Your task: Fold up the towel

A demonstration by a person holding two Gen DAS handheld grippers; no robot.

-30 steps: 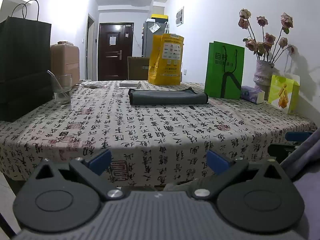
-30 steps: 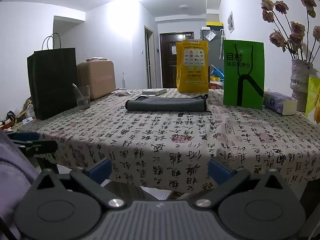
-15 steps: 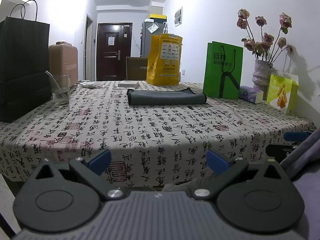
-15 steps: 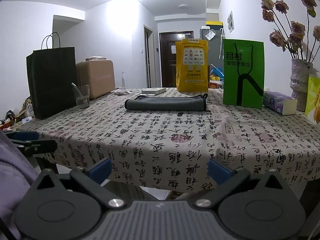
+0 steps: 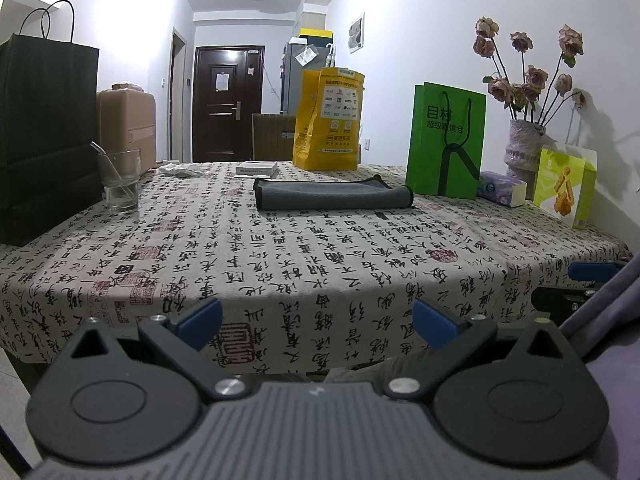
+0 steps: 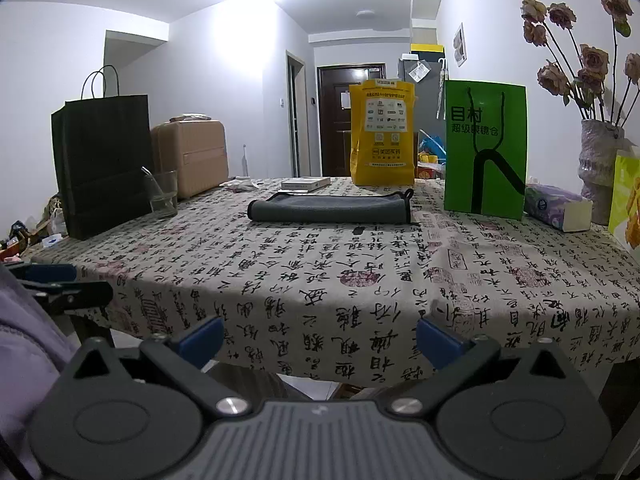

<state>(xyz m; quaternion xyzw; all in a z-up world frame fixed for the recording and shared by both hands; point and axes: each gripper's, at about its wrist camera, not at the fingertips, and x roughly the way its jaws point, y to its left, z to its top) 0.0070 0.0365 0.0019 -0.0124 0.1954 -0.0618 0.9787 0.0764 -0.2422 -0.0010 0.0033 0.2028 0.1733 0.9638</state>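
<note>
Left wrist view, folded towel (image 5: 334,193) well beyond both grippers' spread, empty fingers (image 5: 199,319).

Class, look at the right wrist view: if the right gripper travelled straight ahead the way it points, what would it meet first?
Probably the draped front of the tablecloth: the open right gripper sits below the tabletop edge. The towel lies farther back; depth is uncertain.

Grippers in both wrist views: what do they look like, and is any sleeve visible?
Both the left gripper and right gripper match: matte black bodies with ribbed grey centres, round discs, silver pivot screws, and blue pads on black fingers. A lavender sleeve shows at the frame edge. No cables visible.
</note>
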